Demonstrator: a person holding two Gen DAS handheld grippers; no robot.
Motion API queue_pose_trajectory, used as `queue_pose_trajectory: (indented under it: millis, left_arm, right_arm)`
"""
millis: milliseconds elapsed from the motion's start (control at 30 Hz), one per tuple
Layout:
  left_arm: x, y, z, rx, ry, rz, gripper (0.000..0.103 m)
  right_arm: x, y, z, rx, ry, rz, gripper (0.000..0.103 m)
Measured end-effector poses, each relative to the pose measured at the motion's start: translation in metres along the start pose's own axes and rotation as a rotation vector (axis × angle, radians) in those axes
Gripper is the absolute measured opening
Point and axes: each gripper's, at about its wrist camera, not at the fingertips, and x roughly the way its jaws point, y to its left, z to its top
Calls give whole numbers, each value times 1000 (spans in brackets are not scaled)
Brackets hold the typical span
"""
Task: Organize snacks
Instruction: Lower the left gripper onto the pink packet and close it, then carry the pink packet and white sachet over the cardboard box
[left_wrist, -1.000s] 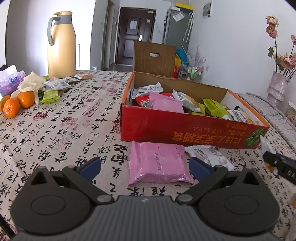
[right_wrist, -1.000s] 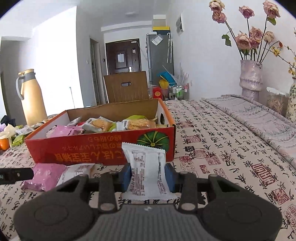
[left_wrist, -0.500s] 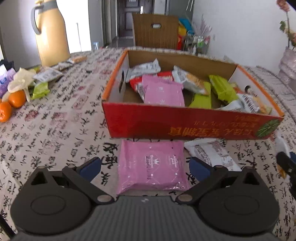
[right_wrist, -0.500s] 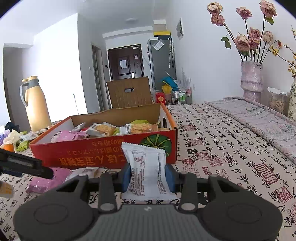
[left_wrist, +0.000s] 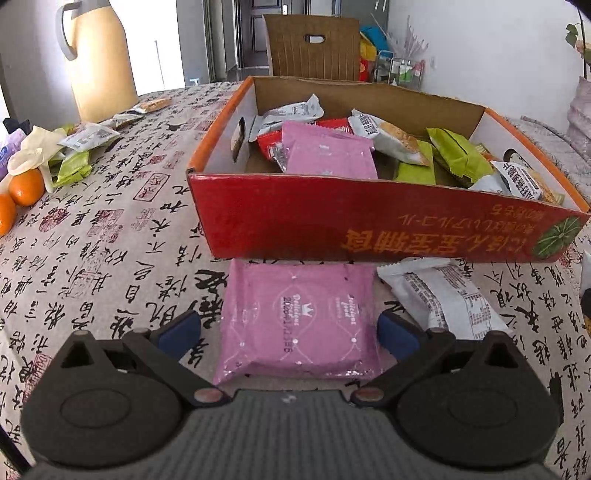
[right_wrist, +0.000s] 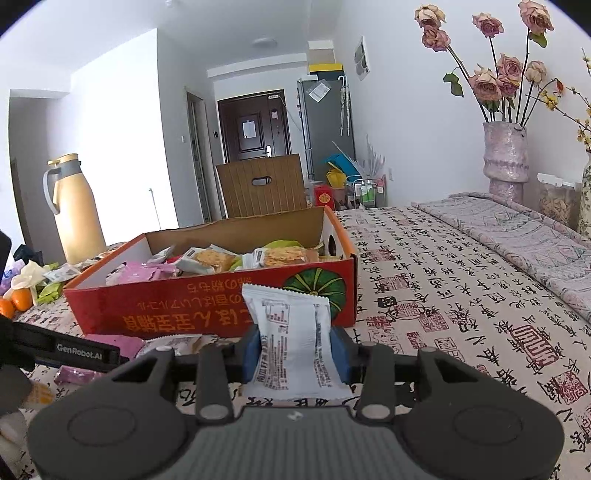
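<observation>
Tbl (left_wrist: 110, 229) w/ box (left_wrist: 369, 221), pkts (left_wrist: 299, 317)

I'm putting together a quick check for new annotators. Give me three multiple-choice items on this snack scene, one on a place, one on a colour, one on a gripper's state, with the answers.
1. Where does the pink packet nearest the left gripper lie?
A. Inside the box
B. On the tablecloth in front of the box's red wall
C. Beside the oranges

2. What colour is the packet in the right gripper?
A. White
B. Green
C. Pink

3. How does the left gripper stand?
A. Shut on the pink packet
B. Shut on nothing
C. Open, a finger on each side of the pink packet

Answers: 1 B, it lies flat on the tablecloth just short of the red box. 2 A, the white packet stands pinched between the blue pads. 3 C, both blue pads stand clear of the packet's edges.
</observation>
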Motion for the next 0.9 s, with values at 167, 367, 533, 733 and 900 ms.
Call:
queue_pose_trajectory:
  millis: [167, 367, 533, 733, 900]
  left_arm:
    - [-1, -2, -2, 3, -23, -1, 102]
    - [-9, -8, -6, 44, -66, -28, 79]
    - [-12, -11, -8, 61, -83, -43, 71]
    - [-19, -12, -10, 79, -120, -50, 68]
    - [-39, -13, -12, 92, -190, -53, 68]
  right_arm:
    - [0, 0, 0, -1, 0, 0, 40]
    - [0, 0, 0, -2, 4, -2, 40]
    - [1, 1, 0, -4, 8, -5, 40]
    - [1, 1, 0, -3, 8, -5, 40]
    - [0, 1, 0, -5, 3, -5, 40]
